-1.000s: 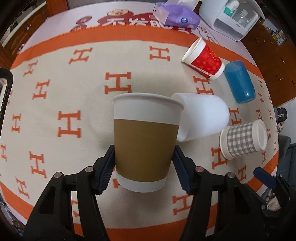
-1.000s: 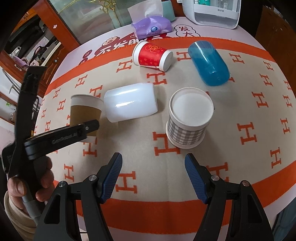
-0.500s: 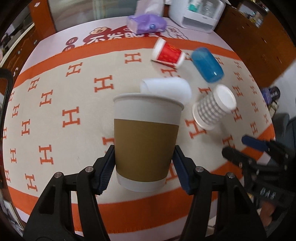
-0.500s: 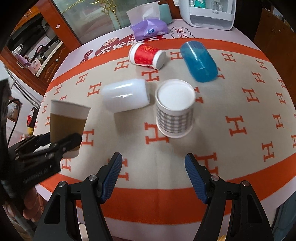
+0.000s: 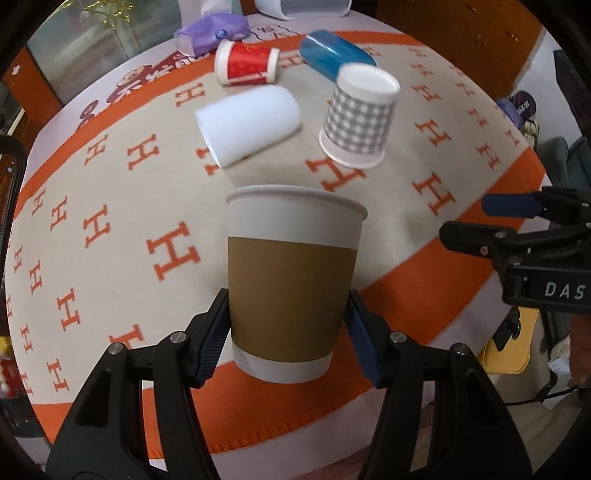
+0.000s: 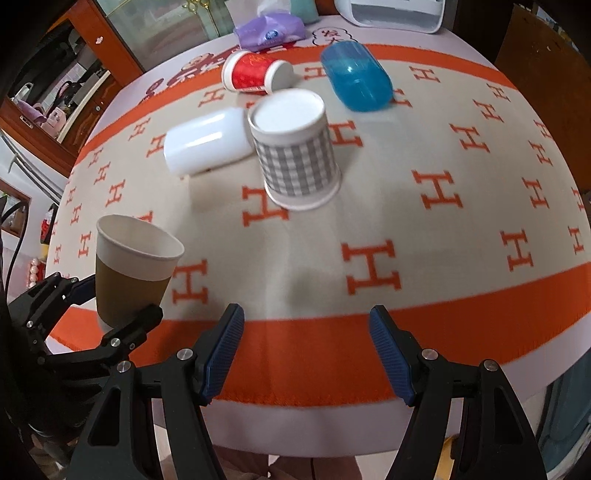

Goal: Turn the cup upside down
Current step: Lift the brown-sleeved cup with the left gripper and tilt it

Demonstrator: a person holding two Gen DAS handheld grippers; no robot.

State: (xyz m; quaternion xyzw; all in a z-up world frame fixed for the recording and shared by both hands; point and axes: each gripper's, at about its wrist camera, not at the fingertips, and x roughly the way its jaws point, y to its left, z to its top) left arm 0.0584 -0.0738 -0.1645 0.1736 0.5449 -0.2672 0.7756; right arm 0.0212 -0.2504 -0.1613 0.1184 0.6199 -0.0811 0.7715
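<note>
My left gripper (image 5: 288, 332) is shut on a brown-sleeved white paper cup (image 5: 290, 284), held upright, mouth up, in the air above the near orange border of the cloth. In the right wrist view the same cup (image 6: 129, 277) sits at the lower left, clamped by the left gripper (image 6: 110, 306). My right gripper (image 6: 306, 350) is open and empty above the table's near edge; it shows at the right of the left wrist view (image 5: 517, 225).
A grey checked cup (image 6: 295, 155) stands upside down mid-table. A white cup (image 6: 207, 144), a red cup (image 6: 255, 72) and a blue cup (image 6: 354, 75) lie on their sides behind it. A purple tissue pack (image 6: 269, 29) and a white box (image 6: 395, 13) sit at the far edge.
My left gripper has lifted the brown cup off the cloth and pulled it back toward the near edge. The right gripper has drawn back a little and stayed open.
</note>
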